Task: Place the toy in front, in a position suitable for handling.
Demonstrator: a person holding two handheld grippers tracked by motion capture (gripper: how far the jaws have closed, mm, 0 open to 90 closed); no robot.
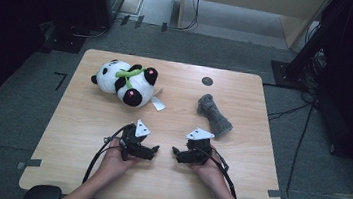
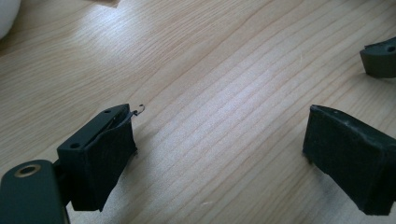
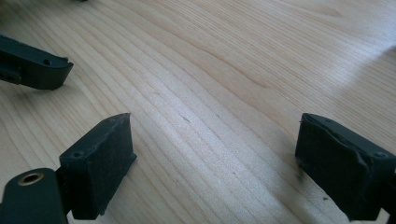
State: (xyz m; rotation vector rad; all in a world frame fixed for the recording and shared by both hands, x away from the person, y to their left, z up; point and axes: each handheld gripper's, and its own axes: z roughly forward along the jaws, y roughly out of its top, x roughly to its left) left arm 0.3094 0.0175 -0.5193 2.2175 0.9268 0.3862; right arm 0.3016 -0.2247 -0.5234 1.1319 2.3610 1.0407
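A light wooden bench (image 1: pixel 85 134) with rounded corners stands on grey carpet in a dim room, with dark equipment stands to either side and cables trailing over the floor at the right. At the far left of the bench lies a plush panda (image 1: pixel 126 82), black and white with a green scarf around its neck, tipped over on its side; a small white tag (image 1: pixel 158 103) lies on the wood just beside its lower right edge. Near the front edge, left of centre, the person's left hand (image 1: pixel 116 158) holds the left gripper (image 1: pixel 155 150) low over the wood, pointing toward the middle; in the left gripper view its two black pads (image 2: pixel 105 163) stand spread wide with only bare wood grain between them, pinching nothing. Facing it, just across a narrow gap, the right gripper (image 1: pixel 175 152) rests in the right hand (image 1: pixel 207 169), and the right gripper view likewise shows its pads (image 3: pixel 100 165) set far apart over bare bench, with a jaw tip of the other gripper showing at the upper left. A small dark round disc (image 1: pixel 207 81) sits in the bench top near the far edge, right of centre. Nearer than it, and well apart from the panda, a crumpled grey cloth (image 1: pixel 213 114) lies slantwise beyond the right gripper, near it yet not touching.
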